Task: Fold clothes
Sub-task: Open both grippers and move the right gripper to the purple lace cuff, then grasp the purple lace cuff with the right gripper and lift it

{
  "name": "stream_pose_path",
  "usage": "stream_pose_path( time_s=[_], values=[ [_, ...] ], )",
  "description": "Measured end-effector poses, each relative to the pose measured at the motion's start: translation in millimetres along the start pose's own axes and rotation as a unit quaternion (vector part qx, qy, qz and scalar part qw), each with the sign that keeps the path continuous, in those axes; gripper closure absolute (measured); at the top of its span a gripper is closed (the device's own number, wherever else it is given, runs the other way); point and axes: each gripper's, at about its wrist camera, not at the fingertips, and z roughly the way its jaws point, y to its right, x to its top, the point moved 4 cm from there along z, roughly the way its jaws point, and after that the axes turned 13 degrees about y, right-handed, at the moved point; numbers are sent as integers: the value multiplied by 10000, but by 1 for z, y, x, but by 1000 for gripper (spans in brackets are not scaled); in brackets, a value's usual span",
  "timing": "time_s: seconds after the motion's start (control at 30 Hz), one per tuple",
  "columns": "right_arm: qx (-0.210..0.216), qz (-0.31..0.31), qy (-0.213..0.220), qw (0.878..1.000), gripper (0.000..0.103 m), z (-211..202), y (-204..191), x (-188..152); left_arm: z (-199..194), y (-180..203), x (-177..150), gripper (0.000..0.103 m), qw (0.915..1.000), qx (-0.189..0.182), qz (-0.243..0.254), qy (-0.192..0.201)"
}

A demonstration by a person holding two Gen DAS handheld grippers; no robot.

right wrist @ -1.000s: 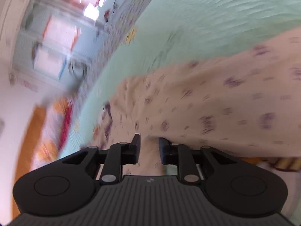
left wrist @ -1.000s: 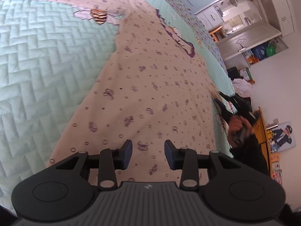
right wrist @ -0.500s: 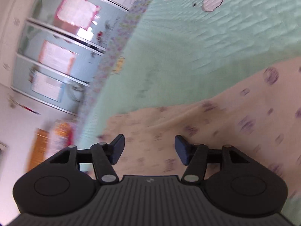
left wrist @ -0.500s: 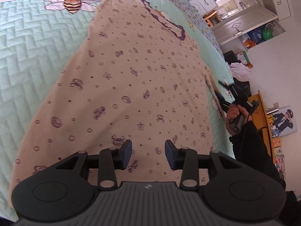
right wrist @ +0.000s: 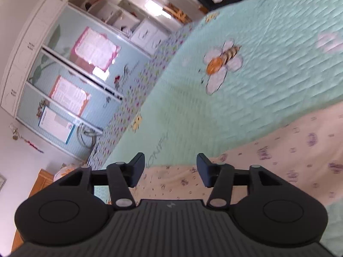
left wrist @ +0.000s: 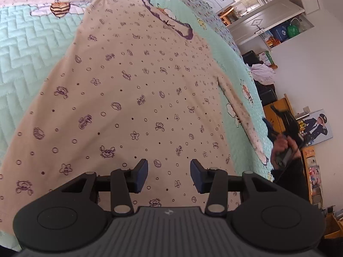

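Garment: cream shirt (left wrist: 137,90) with purple sea-creature print, spread flat on the mint quilted bed (left wrist: 25,51), purple-trimmed neckline at the far end.
Left claw (left wrist: 169,172): above the shirt's near hem, jaws just opened wider, nothing between them.
Right claw (right wrist: 170,167): over the shirt's edge (right wrist: 278,154), jaws just opened, gripping nothing.
Bed print: bee-and-flower motif (right wrist: 221,64) on the quilt.

Left tool (left wrist: 169,175) jaws just widened, empty, above flat cream shirt (left wrist: 137,90) on quilt (left wrist: 27,49).
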Motion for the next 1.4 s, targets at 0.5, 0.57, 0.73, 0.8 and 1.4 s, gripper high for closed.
stream_pose_path(
  time_s=[0.5,0.57,0.73,0.8,1.4],
  values=[
    [-1051,1509,934,9785,44,-107,151,16,0,10,-6,54,10000,-21,-19,-44],
    [-1130,1468,963,9780,44,-88,150,20,-4,8,-6,54,10000,68,-40,1],
    [-1211,1576,1146,9733,50,-58,153,31,-5,5,-6,54,9997,244,-24,-2],
    [-1272,1658,1076,9720,72,-54,159,30,-3,6,-6,54,9997,259,2,-25],
    [-780,-702,1348,9853,101,-22,-26,76,-19,-5,-1,52,9995,13,-226,209]
  ],
)
